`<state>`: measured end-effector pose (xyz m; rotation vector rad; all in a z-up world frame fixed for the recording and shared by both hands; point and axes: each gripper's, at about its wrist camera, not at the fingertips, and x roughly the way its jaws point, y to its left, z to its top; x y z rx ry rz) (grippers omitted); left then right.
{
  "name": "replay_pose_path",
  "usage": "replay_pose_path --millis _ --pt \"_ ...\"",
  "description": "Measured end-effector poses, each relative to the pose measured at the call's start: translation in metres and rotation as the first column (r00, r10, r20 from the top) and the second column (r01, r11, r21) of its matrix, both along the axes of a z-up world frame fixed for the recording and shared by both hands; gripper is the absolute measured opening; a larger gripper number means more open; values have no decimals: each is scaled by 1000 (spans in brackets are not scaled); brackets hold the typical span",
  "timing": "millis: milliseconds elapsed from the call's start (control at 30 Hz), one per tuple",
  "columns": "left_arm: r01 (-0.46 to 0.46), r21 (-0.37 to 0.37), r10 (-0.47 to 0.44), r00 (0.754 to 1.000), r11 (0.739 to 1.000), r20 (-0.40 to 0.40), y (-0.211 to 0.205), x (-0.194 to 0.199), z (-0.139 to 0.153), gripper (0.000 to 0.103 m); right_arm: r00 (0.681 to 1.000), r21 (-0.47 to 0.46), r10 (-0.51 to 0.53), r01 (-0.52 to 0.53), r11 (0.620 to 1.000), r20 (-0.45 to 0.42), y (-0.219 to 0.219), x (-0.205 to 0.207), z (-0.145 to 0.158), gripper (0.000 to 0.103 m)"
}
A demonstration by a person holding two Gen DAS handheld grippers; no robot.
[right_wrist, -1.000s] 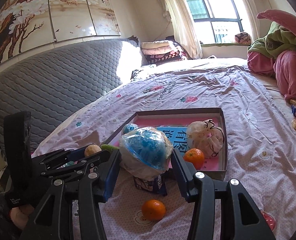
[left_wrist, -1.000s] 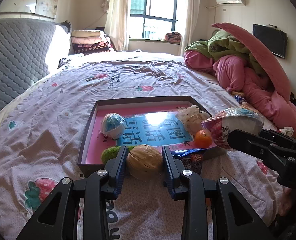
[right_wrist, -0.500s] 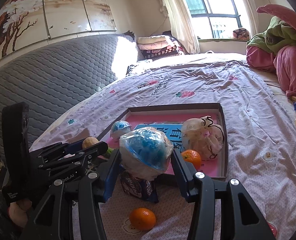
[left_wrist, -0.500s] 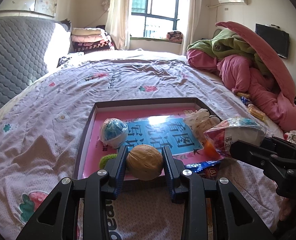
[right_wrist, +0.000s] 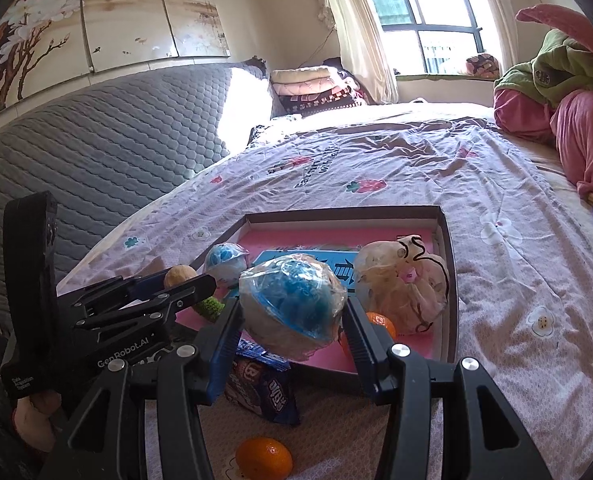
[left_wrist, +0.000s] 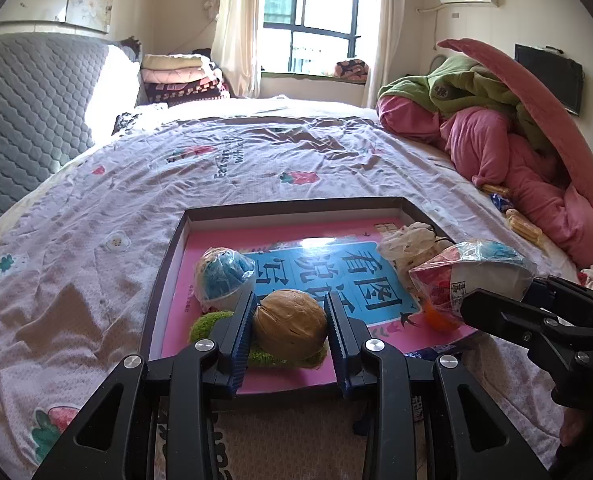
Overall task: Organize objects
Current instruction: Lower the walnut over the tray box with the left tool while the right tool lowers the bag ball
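Observation:
My left gripper (left_wrist: 289, 322) is shut on a tan walnut-shaped ball (left_wrist: 290, 324) and holds it over the near edge of the dark tray (left_wrist: 296, 205) with a pink and blue floor. My right gripper (right_wrist: 292, 314) is shut on a plastic-wrapped blue and white bundle (right_wrist: 292, 300) over the tray's near right corner; it also shows in the left wrist view (left_wrist: 472, 276). In the tray lie a second wrapped blue ball (left_wrist: 222, 276), a green fuzzy thing (left_wrist: 208, 322), a crumpled white bag (right_wrist: 400, 284) and an orange (right_wrist: 380, 322).
A blue snack packet (right_wrist: 262, 388) and a loose orange (right_wrist: 262, 458) lie on the flowered bedsheet just before the tray. A pile of pink and green bedding (left_wrist: 516, 128) fills the right side. A grey quilted headboard (right_wrist: 96, 140) runs along the left.
Both grippers have moved forward towards the tray with their loads held. The walnut ball now hangs over the tray's near edge, above the green thing.

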<state>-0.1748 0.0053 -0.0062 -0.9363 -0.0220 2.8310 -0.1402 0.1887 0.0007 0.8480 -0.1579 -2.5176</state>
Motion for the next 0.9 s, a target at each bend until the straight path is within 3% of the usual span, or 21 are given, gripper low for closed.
replay_pose_path --millis 900 --pt "-18 18 18 999 1000 26 -2 -31 6 35 998 32 -5 7 999 -67 -3 -23 11 52"
